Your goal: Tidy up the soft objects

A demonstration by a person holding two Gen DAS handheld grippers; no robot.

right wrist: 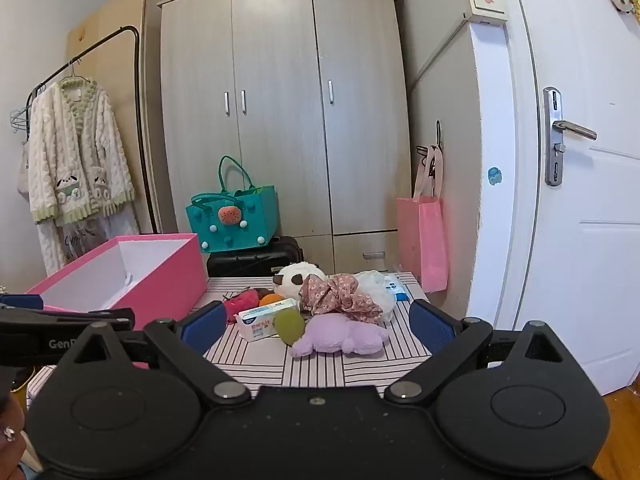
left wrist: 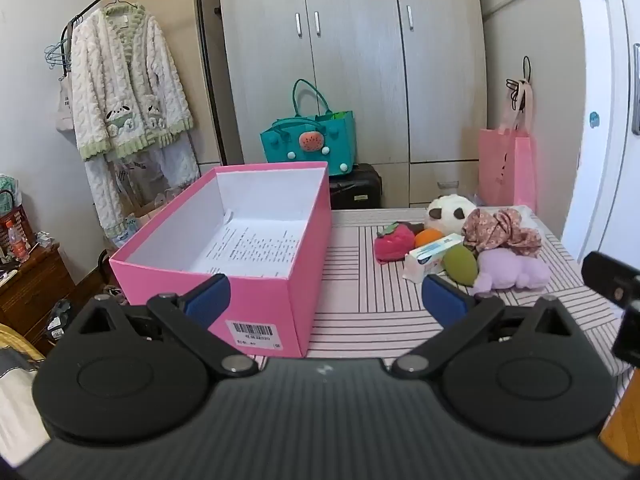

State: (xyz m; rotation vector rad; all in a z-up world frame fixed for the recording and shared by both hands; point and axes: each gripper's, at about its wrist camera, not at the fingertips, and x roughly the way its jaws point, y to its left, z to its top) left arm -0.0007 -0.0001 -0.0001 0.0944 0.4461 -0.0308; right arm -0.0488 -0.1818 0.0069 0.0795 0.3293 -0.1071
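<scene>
Nearest the lens, the left gripper (left wrist: 326,296) is seen with its blue pads spread wide and nothing between them; its black housing cuts off the near edge of the striped table (left wrist: 380,320). Behind it the pink box (left wrist: 256,300) stands open on the table, only a printed sheet visible on its floor. At the right edge, a black part of the other tool is only partly shown. From the right wrist view, the right gripper (right wrist: 316,326) is likewise held apart and empty, just short of the pile of soft objects (right wrist: 320,308): a purple plush (right wrist: 340,338), a green pouch (right wrist: 289,326), a tissue pack (right wrist: 262,320), a floral scrunchie (right wrist: 340,298) and a panda plush (right wrist: 294,282), half covered. Red and orange items behind the pack are largely hidden.
</scene>
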